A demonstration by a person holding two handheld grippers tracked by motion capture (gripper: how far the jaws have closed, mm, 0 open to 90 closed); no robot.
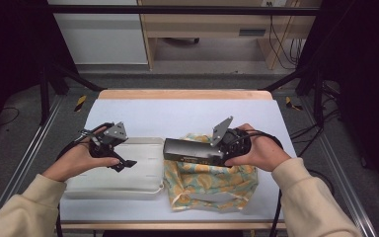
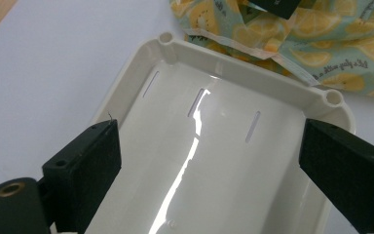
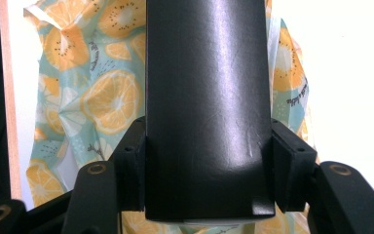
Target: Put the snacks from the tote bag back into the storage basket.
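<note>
A long, glossy black box is pinched at 1 end by the right gripper, above a crumpled lemon-print cloth. The left gripper hangs spread over a smooth white plastic tray.

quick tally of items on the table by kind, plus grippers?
White tray: 1
Black box: 1, held in the right gripper
Lemon-print cloth bag: 1
Grippers: 2, the left gripper open over the tray
Total: 5
</note>
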